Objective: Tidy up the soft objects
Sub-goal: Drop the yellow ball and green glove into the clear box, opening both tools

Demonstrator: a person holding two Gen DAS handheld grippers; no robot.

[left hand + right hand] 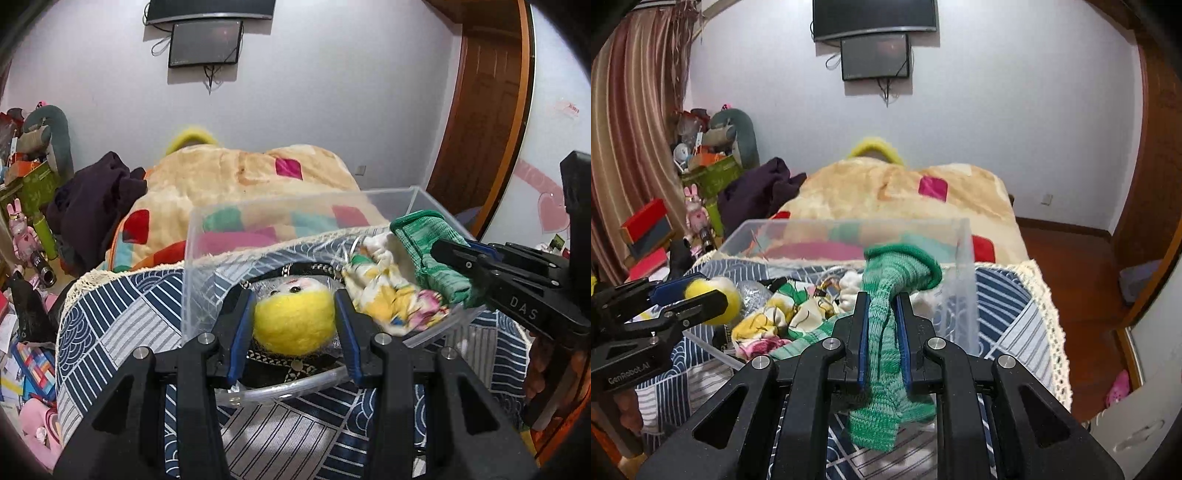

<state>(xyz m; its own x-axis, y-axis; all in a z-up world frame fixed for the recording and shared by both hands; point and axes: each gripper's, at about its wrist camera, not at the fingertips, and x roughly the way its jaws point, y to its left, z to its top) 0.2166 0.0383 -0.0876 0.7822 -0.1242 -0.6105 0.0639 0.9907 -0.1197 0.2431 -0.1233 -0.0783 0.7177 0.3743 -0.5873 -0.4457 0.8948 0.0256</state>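
My left gripper [294, 295] is shut on a fuzzy yellow toy ball [294, 320] over the near edge of a clear plastic bin [258, 214]; it also shows in the right wrist view [713, 297]. My right gripper [882, 299] is shut on a green knitted sock [886, 332] and holds it over the bin's right side; the sock also shows in the left wrist view [424, 240]. Inside the bin lie a yellow floral cloth [388, 295], a white cloth [849, 284] and a black trimmed item [288, 369].
The bin stands on a blue-and-white patterned cover [122, 325] on the bed. A beige patchwork blanket [886, 188] and dark clothes [92, 199] lie behind. Cluttered toys and boxes [26, 221] stand at left. A wooden door [480, 110] is at right.
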